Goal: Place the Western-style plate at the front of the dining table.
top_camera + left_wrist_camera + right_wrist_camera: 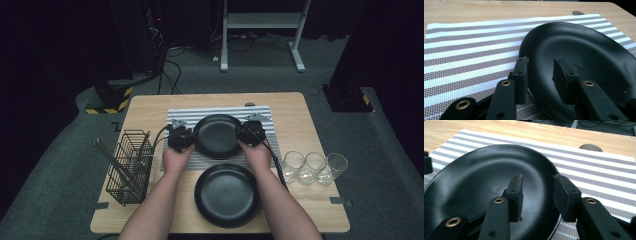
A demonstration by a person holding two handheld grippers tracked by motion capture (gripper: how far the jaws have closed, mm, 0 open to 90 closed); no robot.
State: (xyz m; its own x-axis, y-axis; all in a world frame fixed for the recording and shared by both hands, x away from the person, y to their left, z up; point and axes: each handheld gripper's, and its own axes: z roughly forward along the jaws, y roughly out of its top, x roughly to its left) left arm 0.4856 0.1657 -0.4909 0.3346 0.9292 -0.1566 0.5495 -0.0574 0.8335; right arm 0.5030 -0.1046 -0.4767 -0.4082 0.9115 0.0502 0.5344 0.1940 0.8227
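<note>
A black plate [217,136] [584,47] [474,175] lies on a grey and white striped placemat [220,112] [474,50] [599,175] in the middle of the wooden table. My left gripper [187,139] [541,62] is at the plate's left rim. It is open, with one jaw outside the rim and one over the dish, and the pads stand apart from it. My right gripper [245,135] [537,180] is at the right rim, open too, its jaws astride the edge with a gap on both sides.
A second black plate [226,195] sits near the table's front edge between the person's forearms. A black wire basket [130,167] with utensils stands at the left. Three clear glasses [314,167] line up at the right. A round cap [590,147] lies beyond the mat.
</note>
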